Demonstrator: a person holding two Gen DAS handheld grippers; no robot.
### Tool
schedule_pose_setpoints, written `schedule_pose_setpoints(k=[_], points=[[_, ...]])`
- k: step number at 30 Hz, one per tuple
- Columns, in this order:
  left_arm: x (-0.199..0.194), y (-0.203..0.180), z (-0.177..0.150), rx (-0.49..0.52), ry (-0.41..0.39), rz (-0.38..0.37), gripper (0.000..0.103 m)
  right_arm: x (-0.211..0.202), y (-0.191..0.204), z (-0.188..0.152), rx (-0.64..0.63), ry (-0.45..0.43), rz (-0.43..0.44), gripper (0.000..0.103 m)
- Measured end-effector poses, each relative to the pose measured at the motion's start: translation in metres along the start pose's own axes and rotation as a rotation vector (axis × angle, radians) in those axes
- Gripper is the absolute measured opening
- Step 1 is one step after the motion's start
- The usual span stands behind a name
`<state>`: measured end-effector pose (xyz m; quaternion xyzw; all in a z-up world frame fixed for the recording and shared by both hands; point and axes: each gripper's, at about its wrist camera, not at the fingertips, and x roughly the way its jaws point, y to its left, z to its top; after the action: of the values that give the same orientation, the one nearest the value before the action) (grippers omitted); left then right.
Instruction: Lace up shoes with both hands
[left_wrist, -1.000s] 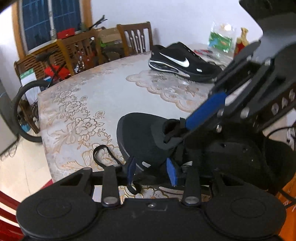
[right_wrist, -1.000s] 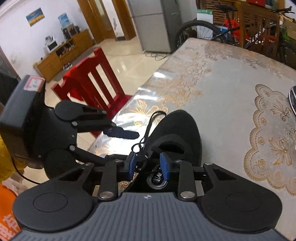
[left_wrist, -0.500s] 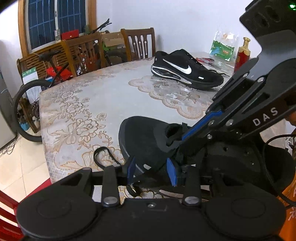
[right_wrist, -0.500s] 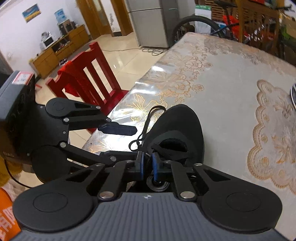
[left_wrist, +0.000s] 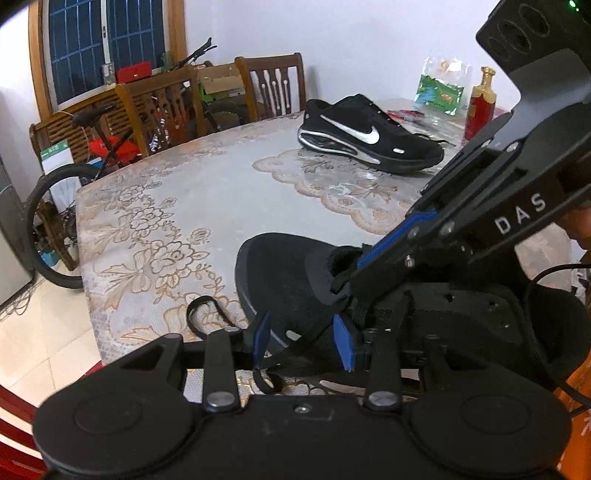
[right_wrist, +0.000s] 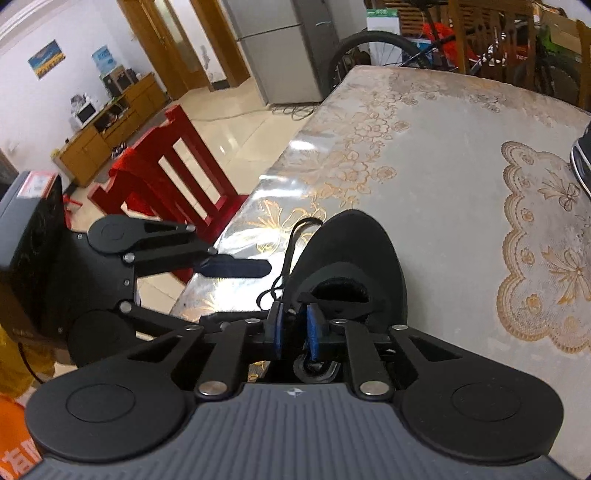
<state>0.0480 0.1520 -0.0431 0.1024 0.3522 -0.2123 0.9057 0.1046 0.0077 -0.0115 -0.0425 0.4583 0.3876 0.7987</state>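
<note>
Since the earlier frame, the right gripper (right_wrist: 294, 328) has been narrowed around the lace (right_wrist: 300, 297) at the shoe (right_wrist: 351, 254) tongue directly ahead; contact cannot be confirmed. Left gripper (left_wrist: 303, 341) is held part-open with lace between; tensioning is judged next.

2 close wrist views angled down from opposite sides, sharing the black shoe (left_wrist: 288, 273) and table (right_wrist: 454, 155)

A floral-clothed table (left_wrist: 192, 206) carries two black shoes, near (left_wrist: 284, 280) and far (left_wrist: 369, 136).
</note>
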Motion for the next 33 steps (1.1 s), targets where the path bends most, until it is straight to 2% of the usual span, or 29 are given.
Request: schedule_pose_setpoints(k=[1,3,7,10,13,15,17,22,24,25,26,28,30,33], points=[[0.000,0.000,0.000,0.000,0.000,0.010,0.035,-0.001,-0.001,0.000,0.007,-0.009,0.001,0.006],[-0.004,0.001,0.000,-0.011,-0.008,0.014,0.036,-0.003,-0.005,-0.001,0.029,-0.028,0.013,0.003],[-0.021,0.004,0.008,-0.042,-0.073,-0.034,0.036,-0.016,-0.013,0.002,0.082,-0.065,0.071,0.003],[-0.030,0.002,0.015,-0.023,-0.136,-0.070,0.042,-0.025,-0.019,0.006,0.122,-0.084,0.121,0.003],[-0.027,-0.001,0.020,-0.022,-0.157,-0.097,0.040,-0.033,-0.025,0.010,0.173,-0.099,0.169,0.003],[-0.023,-0.001,0.022,-0.038,-0.156,-0.120,0.035,-0.036,-0.028,0.011,0.195,-0.107,0.186,0.003],[-0.019,0.000,0.024,-0.056,-0.144,-0.143,0.005,-0.038,-0.030,0.011,0.208,-0.112,0.192,0.003],[-0.020,-0.007,0.028,-0.043,-0.135,-0.161,0.002,-0.044,-0.035,0.006,0.231,-0.126,0.190,0.003],[-0.020,-0.007,0.031,-0.064,-0.097,-0.167,0.002,-0.049,-0.037,0.004,0.243,-0.140,0.170,0.007],[-0.021,-0.008,0.033,-0.065,-0.079,-0.158,0.002,-0.055,-0.037,0.000,0.230,-0.157,0.132,0.016],[-0.022,-0.009,0.035,-0.060,-0.059,-0.146,0.002,-0.062,-0.035,-0.005,0.202,-0.177,0.080,0.030],[-0.025,-0.013,0.041,-0.043,-0.016,-0.115,0.002,-0.072,-0.028,-0.018,0.134,-0.199,-0.018,0.047],[-0.028,-0.022,0.047,-0.032,0.023,-0.102,0.002,-0.073,-0.015,-0.034,0.034,-0.180,-0.107,0.047],[-0.032,-0.035,0.056,-0.014,0.080,-0.079,0.002,-0.063,-0.009,-0.052,-0.013,-0.142,-0.107,0.045]])
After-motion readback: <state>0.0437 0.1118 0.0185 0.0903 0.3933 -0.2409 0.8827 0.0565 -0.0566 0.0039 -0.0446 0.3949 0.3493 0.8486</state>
